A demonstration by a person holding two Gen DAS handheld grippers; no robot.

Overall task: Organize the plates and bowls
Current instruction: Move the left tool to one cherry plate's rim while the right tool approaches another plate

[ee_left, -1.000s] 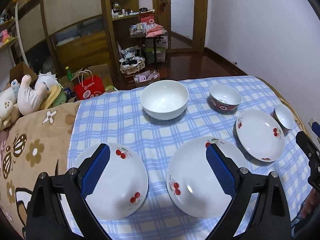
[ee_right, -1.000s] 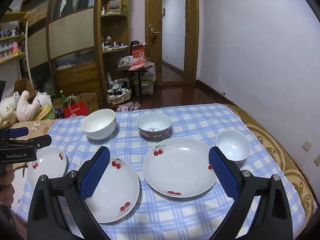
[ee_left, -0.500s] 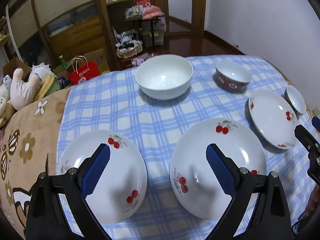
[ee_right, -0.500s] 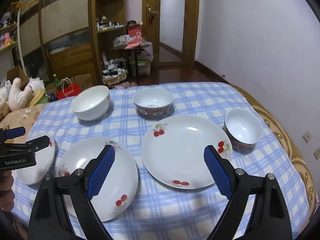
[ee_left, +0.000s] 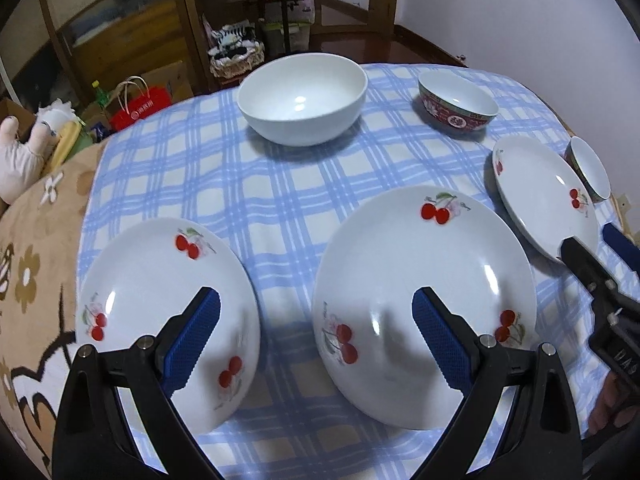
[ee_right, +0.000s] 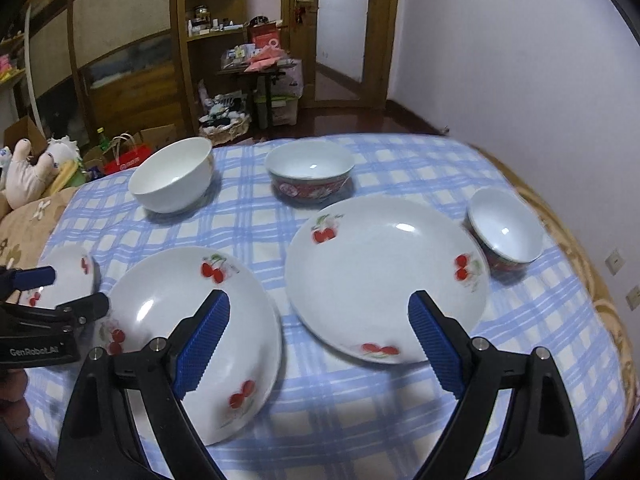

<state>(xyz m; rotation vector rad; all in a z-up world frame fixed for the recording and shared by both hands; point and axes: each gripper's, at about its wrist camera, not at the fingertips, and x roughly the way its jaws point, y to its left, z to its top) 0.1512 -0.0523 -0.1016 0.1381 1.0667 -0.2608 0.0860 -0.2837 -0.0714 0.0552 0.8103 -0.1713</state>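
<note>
L gripper (ee_left: pixel 316 344) spread wide, nothing between the blue pads (ee_left: pixel 194 344); it hangs low over the checked cloth (ee_left: pixel 248 184) at bottom centre of the left wrist view. One pad sits over the left cherry plate (ee_left: pixel 168 320), lower left of frame; the other over the middle cherry plate (ee_left: pixel 424 300), lower centre-right. Both plates lie flat, face up, round so no long axis; apart from each other w/ a strip of cloth between. Third cherry plate (ee_left: pixel 544 196) at right edge, also face up, small red-sided bowl (ee_left: pixel 590 168) just beside it. Big white bowl (ee_left: pixel 302 98) upper centre, mouth up; red patterned bowl (ee_left: pixel 458 108) upper right, mouth up, well apart from it.

R gripper (ee_right: pixel 318 344) also spread wide, holding nothing, bottom centre of the right wrist view, between middle plate and the third plate. L gripper shows at left edge of that view, near the leftmost plate. Some motion blur in that view.
</note>
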